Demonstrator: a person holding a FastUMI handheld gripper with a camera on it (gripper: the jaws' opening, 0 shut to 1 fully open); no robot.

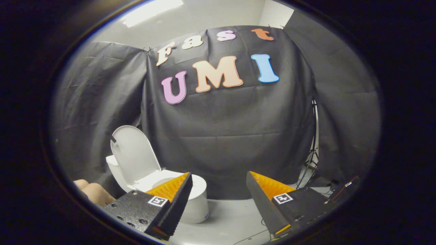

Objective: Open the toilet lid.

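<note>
A white toilet (pixel 196 200) stands on the pale floor against the black cloth wall, beyond and to the left of my fingers. Its lid (pixel 134 154) is raised, standing upright and leaning back toward the cistern. The seat rim shows just behind my left finger (pixel 173 194), which covers part of the bowl. My gripper (pixel 219 177) is open, its fingers wide apart with nothing between them, and well clear of the lid.
A stand with thin legs and cables (pixel 311 160) rises by the wall at the right. Wires (pixel 340 192) lie on the floor near the right finger. Part of a person's hand or arm (pixel 93 192) shows beside the toilet's left.
</note>
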